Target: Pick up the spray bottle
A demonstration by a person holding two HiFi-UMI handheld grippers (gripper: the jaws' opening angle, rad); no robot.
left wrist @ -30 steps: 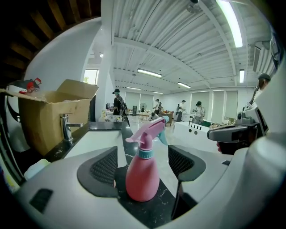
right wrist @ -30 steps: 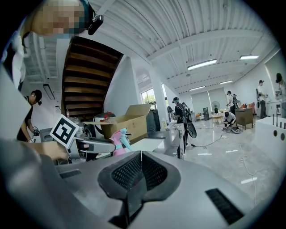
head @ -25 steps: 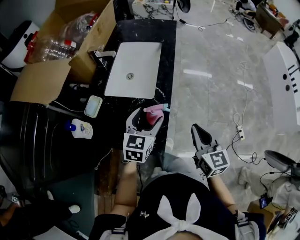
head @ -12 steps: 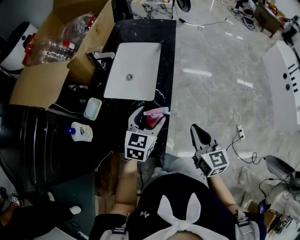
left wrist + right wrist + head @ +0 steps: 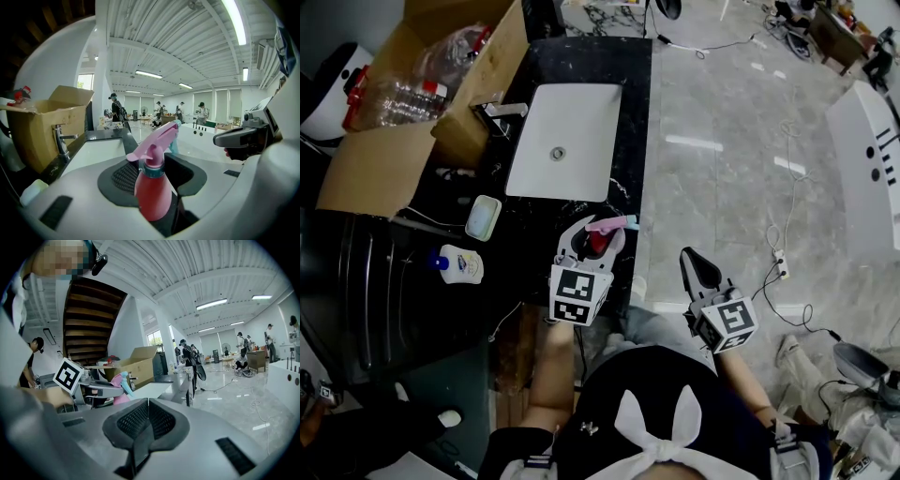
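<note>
The spray bottle (image 5: pixel 151 197) stood upright on the black counter (image 5: pixel 581 66), close to the counter's floor-side edge and just short of the white sink (image 5: pixel 581 112). Our left gripper (image 5: pixel 592 234) sat around it, jaws spread to either side of the body and not clamped onto it. Toward the grey floor (image 5: pixel 722 187) the way was open. Only our right gripper (image 5: pixel 692 262) hung there, off the counter, jaws closed together on nothing. On the far side, a pale dish (image 5: pixel 483 217) and a cardboard box (image 5: pixel 380 164) lay well apart from the bottle. We saw a red body, a teal collar and a pink trigger head with a teal nozzle tip.
</note>
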